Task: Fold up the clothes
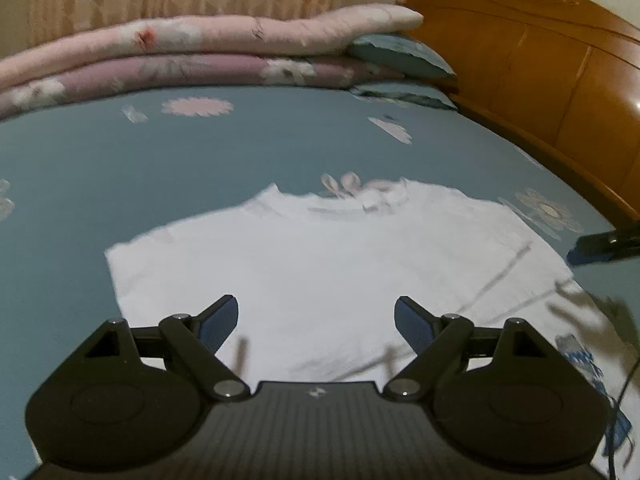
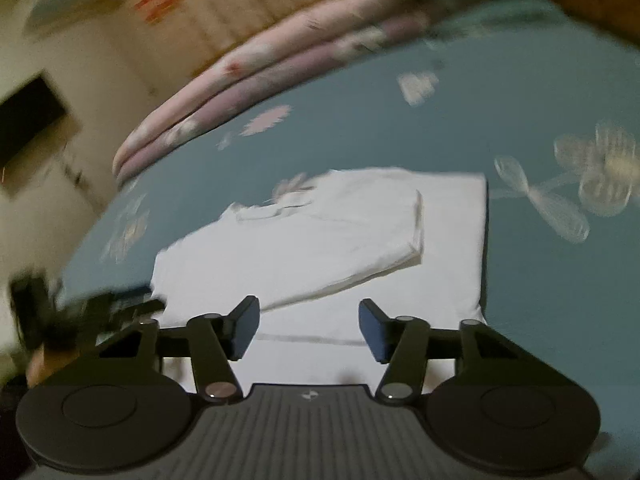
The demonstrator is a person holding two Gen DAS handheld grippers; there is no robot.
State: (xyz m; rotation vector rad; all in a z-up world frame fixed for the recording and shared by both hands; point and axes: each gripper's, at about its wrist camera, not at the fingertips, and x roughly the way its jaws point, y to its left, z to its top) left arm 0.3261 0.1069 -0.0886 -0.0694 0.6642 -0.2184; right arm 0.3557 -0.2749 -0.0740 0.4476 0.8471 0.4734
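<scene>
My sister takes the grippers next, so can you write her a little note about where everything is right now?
Left gripper: open, nothing held, above the near part of the white T-shirt.
Right gripper: open, nothing between its pads.
The shirt lies on the blue flowered bedsheet, neck towards the quilts.
Done: one side is folded over the middle.
Left: the other folds, probably starting with the other side.

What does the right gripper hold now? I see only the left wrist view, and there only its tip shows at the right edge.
Observer: Nothing. The right gripper has its jaws apart, with only the white shirt lying on the bed below them.
Operator: Is the shirt already folded anywhere?
Observer: Yes. A folded layer lies on top of the shirt; in the right wrist view its edge stops short of the shirt's right edge.
</scene>
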